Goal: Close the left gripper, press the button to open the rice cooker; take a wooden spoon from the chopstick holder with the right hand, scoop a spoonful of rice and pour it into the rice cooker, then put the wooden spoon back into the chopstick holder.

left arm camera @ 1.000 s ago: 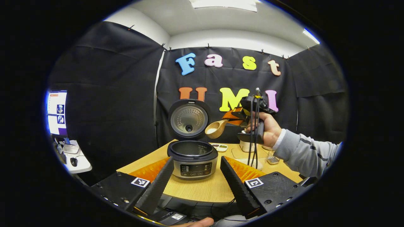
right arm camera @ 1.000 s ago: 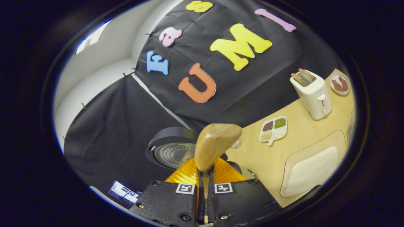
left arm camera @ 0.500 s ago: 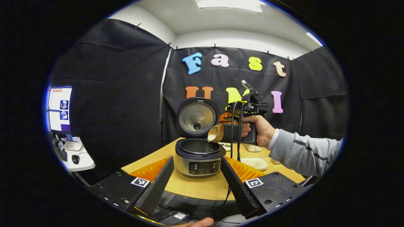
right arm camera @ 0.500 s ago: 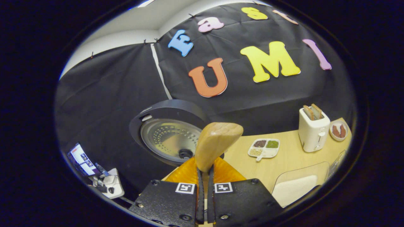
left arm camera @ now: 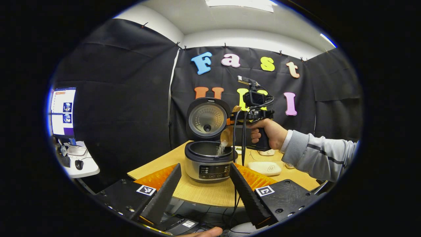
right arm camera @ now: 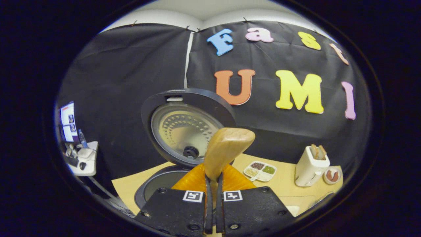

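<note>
Now we've tipped the wooden spoon (left arm camera: 227, 135), pinched in the right gripper (right arm camera: 213, 184), further vs 0.5 s ago, so rice falls into the open rice cooker (left arm camera: 210, 161) at frame centre; left gripper (left arm camera: 204, 187) spread, w/ return to holder next.

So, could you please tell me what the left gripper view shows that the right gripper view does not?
Left gripper view: rice falling from the wooden spoon into the pot, the cooker's control panel, and the person's hand. Right gripper view: a toaster with bread slices and a divided dish of grains. Shared: the wooden spoon and the rice cooker's raised lid.
</note>
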`<state>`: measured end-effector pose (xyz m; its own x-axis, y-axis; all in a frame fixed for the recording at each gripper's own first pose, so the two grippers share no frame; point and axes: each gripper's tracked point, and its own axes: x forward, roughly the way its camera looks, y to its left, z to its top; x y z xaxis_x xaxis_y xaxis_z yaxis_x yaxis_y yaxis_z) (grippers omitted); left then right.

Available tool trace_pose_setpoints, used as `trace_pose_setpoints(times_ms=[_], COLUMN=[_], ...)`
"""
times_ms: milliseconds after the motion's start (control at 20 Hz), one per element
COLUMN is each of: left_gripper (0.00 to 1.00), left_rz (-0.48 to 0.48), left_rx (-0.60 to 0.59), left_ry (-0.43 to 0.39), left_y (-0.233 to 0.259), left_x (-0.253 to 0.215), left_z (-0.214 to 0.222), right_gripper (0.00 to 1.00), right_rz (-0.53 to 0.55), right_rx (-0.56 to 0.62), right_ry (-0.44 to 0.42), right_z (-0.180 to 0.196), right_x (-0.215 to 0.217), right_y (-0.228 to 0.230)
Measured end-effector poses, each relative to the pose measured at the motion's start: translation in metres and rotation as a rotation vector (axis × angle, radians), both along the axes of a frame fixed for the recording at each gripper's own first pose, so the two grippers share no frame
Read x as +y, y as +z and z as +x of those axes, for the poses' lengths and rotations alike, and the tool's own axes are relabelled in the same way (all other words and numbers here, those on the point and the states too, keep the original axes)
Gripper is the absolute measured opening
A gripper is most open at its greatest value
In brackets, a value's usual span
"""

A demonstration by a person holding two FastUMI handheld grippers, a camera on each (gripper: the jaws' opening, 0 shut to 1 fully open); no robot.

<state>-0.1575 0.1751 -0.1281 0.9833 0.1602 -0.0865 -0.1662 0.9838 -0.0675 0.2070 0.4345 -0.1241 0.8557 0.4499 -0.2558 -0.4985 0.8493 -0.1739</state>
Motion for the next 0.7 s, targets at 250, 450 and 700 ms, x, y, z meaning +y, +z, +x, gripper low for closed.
trace_pose_setpoints(times_ms=[250,450,700], left_gripper=[0.94,0.94,0.94], left_rz=[0.002,0.002,0.0], left_rx=[0.012,0.018,0.017], left_ry=[-0.011,-0.015,-0.016], left_y=[-0.005,-0.005,0.0], left_x=[-0.007,-0.007,-0.009], left_z=[0.001,0.002,0.001], right_gripper=[0.1,0.09,0.09], right_rz=[-0.127,-0.204,-0.125], right_rx=[-0.098,-0.162,-0.138], right_ry=[0.047,0.065,0.038], right_z=[-0.021,-0.029,-0.036], right_x=[0.016,0.019,-0.001], right_y=[0.005,0.003,0.018])
